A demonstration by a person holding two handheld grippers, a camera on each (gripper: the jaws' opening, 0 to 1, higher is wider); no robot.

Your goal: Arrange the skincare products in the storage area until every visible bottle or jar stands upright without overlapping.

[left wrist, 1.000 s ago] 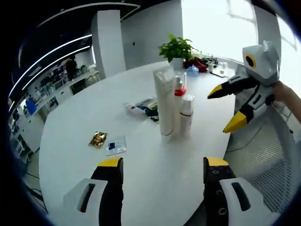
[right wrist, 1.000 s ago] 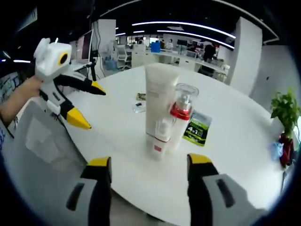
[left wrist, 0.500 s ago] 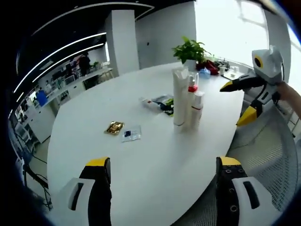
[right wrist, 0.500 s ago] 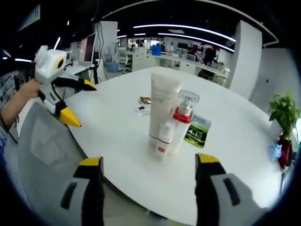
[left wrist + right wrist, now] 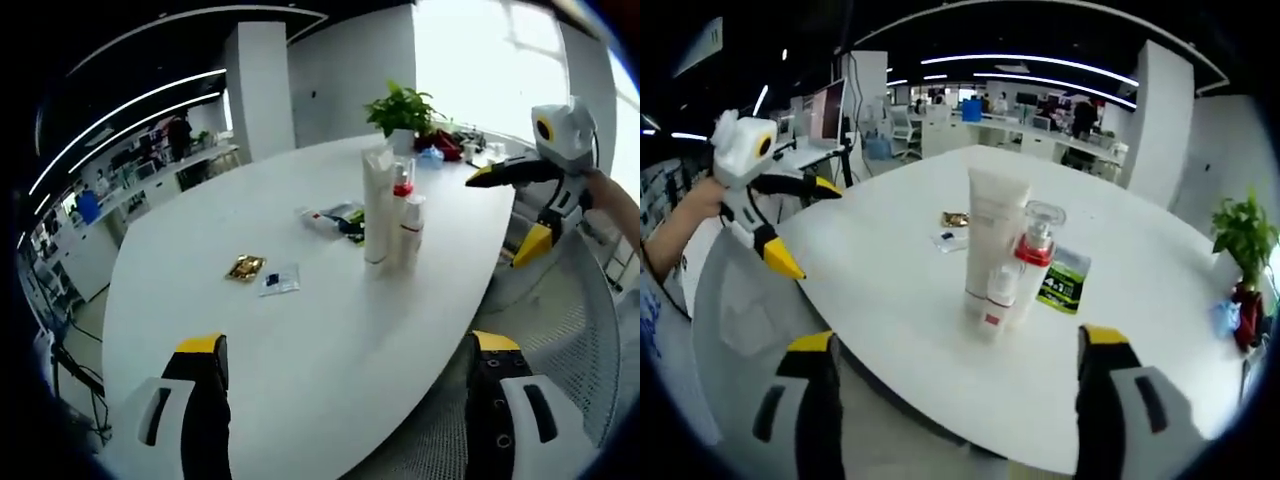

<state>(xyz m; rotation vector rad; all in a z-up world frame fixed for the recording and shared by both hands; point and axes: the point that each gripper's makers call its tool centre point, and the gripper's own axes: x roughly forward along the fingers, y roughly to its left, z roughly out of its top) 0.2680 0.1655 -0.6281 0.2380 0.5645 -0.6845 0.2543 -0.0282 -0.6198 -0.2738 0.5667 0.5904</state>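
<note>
— Where do the products stand?

— Upright, tight together on the white bench (image 5: 300, 350): the tall white tube (image 5: 378, 205), the red-collared pump bottle (image 5: 1035, 262), the small white bottle (image 5: 994, 297) in front. A green sachet (image 5: 1064, 282) lies just behind.

— And your hand-held grippers?

— Both well back from them. My left hand-held gripper (image 5: 345, 390) is wide open, empty; my right hand-held gripper (image 5: 958, 385) likewise.
</note>
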